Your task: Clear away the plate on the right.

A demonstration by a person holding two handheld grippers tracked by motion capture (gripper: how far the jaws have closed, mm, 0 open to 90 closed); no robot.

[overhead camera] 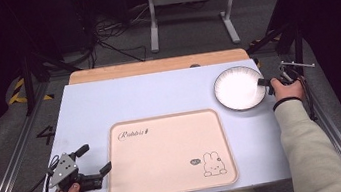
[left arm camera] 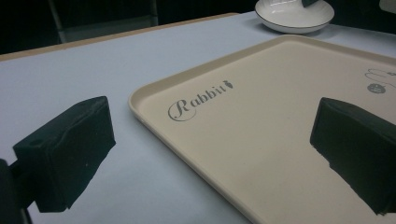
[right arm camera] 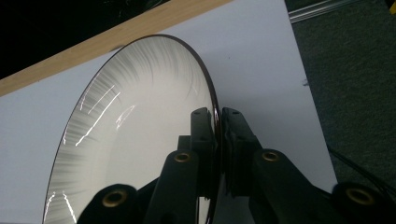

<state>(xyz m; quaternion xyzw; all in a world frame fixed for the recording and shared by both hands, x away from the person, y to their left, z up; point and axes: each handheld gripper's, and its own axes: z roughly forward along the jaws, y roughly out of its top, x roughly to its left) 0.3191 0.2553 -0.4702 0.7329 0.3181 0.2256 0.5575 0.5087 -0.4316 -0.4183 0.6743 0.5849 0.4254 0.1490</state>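
The plate point(overhead camera: 239, 88) is white and round with a thin dark rim and fine grey streaks fanning in from its edge; it sits on the table point(overhead camera: 109, 104) just beyond the far right corner of the tray point(overhead camera: 166, 154). The right gripper point(overhead camera: 263, 83) pinches the plate's right rim, one jaw inside, one outside. The left gripper point(overhead camera: 94, 159) rests at the tray's near left edge, jaws spread with nothing between them. In the right gripper view the plate's near part is hidden behind the jaws.

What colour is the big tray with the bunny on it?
The tray is pale pink-beige with a small rabbit drawing, clearest in the high view.
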